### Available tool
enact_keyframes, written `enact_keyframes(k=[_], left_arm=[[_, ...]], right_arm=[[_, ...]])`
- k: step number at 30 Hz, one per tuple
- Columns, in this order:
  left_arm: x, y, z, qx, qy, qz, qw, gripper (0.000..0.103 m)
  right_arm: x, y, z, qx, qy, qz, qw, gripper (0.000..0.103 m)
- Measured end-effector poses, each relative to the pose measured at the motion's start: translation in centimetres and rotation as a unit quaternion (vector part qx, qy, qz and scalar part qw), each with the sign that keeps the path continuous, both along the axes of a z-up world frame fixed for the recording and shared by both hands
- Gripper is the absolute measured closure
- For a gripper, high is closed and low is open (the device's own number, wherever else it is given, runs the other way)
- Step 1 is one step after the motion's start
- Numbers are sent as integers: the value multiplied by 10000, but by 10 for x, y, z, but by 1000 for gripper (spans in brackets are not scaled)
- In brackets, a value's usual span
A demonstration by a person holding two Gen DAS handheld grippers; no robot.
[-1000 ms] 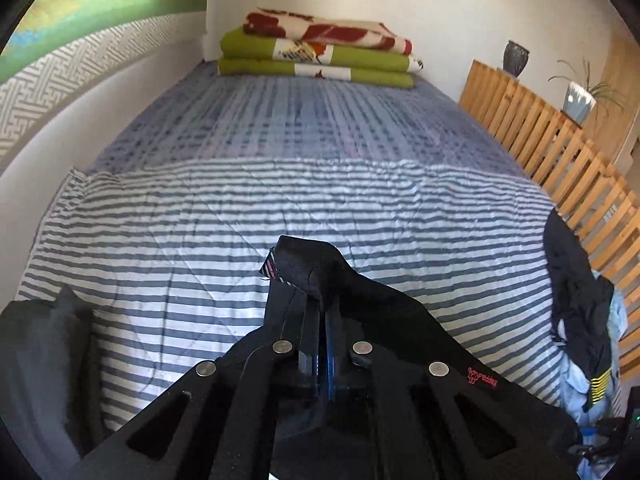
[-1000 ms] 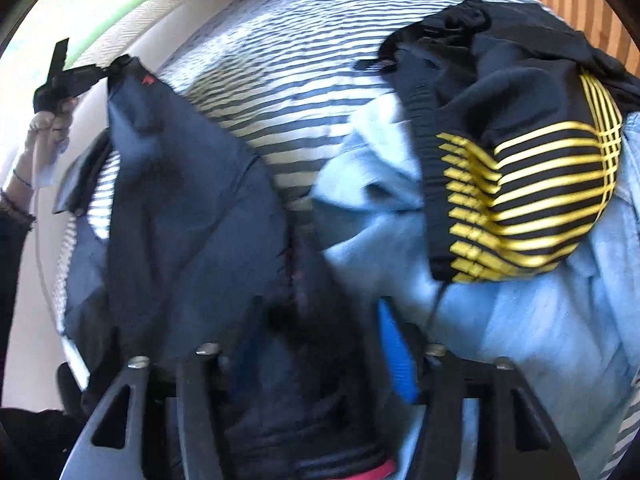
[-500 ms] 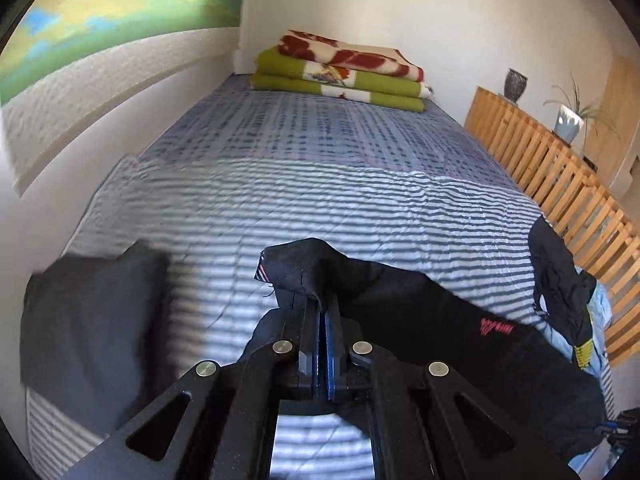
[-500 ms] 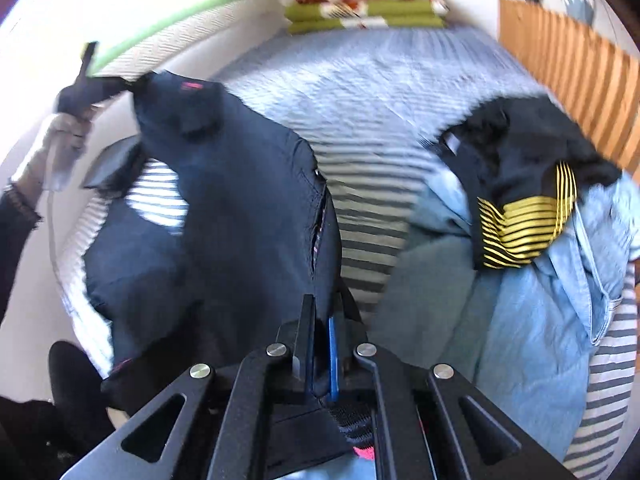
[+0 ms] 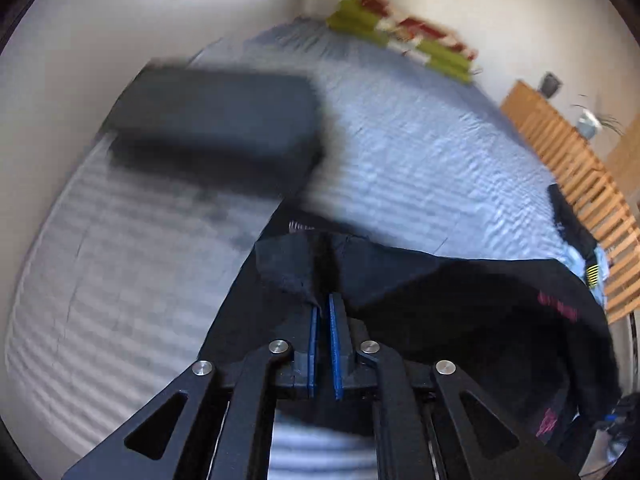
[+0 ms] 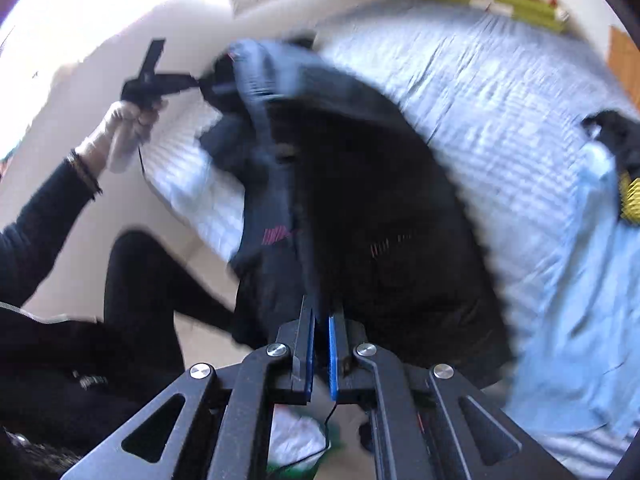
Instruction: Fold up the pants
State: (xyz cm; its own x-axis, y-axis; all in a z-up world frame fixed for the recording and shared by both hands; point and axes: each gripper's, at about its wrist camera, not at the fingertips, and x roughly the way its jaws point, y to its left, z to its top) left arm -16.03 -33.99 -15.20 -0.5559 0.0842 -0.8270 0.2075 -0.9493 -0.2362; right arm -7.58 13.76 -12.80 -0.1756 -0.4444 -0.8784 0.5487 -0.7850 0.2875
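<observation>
Left claw point(image 5: 323, 304) and right claw point(image 6: 320, 320) are each pinching an edge of the black pants point(image 6: 384, 216), the left jaws having just been easing apart slightly with cloth between them, stretching the garment above the striped bed point(image 5: 420, 152), folded dark clothes point(image 5: 216, 120) lying at ten o'clock.

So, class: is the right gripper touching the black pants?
Touching. The right wrist view shows the right gripper with its blue pads closed on a fold of the black pants, cloth running up from between them.
</observation>
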Motion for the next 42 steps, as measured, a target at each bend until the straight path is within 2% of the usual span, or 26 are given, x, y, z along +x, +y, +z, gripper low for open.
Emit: enact_keyframes(k=[3, 7, 11, 13, 15, 17, 19, 20, 22, 24, 25, 28, 29, 30, 31, 32, 33, 35, 38, 42], left_arm=[[29, -18, -19, 57, -139, 91, 9998, 90], [58, -33, -27, -14, -145, 66, 9999, 82], [71, -32, -46, -413, -604, -53, 9973, 74], [78, -41, -56, -600, -841, 37, 9946, 73], [83, -54, -62, -675, -979, 328, 9924, 73], [91, -69, -58, -567, -889, 631, 9924, 73], [92, -80, -42, -378, -569, 855, 9940, 73], [88, -82, -32, -252, -388, 889, 9950, 73], [72, -76, -16, 13, -134, 737, 9972, 65], [47, -54, -1, 190, 99, 282, 9994, 42], [32, -39, 3, 123, 128, 30, 9998, 38], [-13, -4, -6, -306, -157, -401, 9986, 36], [-25, 2, -12, -329, -269, -462, 9980, 36], [-37, 9, -20, -348, -422, -527, 9971, 36], [-46, 15, -28, -458, -582, -553, 9957, 36], [-51, 22, -36, -599, -726, -596, 9938, 44], [-58, 26, -40, -702, -837, -600, 9922, 68], [-57, 25, -49, -761, -898, -521, 9917, 91], [-48, 12, -50, -725, -668, -363, 9945, 100], [-29, 4, -31, -742, -267, -335, 9963, 100]], right_arm=[[8, -6, -23, 307, -275, 121, 9991, 98], [2, 3, -35, 432, -550, 52, 9975, 98], [1, 6, -36, 564, -613, 76, 9965, 98], [0, 0, -41, 655, -661, 131, 9956, 98], [0, -4, -46, 723, -704, 194, 9947, 98], [4, -8, -47, 747, -722, 246, 9943, 98], [2, -11, -49, 734, -824, 327, 9934, 98], [2, -10, -51, 726, -870, 320, 9930, 97], [1, -8, -51, 643, -1082, 265, 9917, 94], [-2, -7, -43, 621, -1157, 283, 9909, 93], [0, -7, -35, 623, -1114, 298, 9914, 92], [-4, -9, -1, 430, -874, 424, 9943, 91], [-7, -9, 10, 338, -788, 465, 9952, 90], [-10, -10, 23, 222, -693, 530, 9959, 84], [-15, -13, 37, 133, -570, 577, 9966, 78], [-19, -15, 47, 77, -460, 618, 9970, 76], [-25, -18, 57, 46, -334, 667, 9972, 73], [-41, -29, 71, 134, -16, 692, 9975, 73], [-83, -53, 75, 166, 387, 641, 9971, 73], [-159, -106, 56, 230, 647, 737, 9949, 73]])
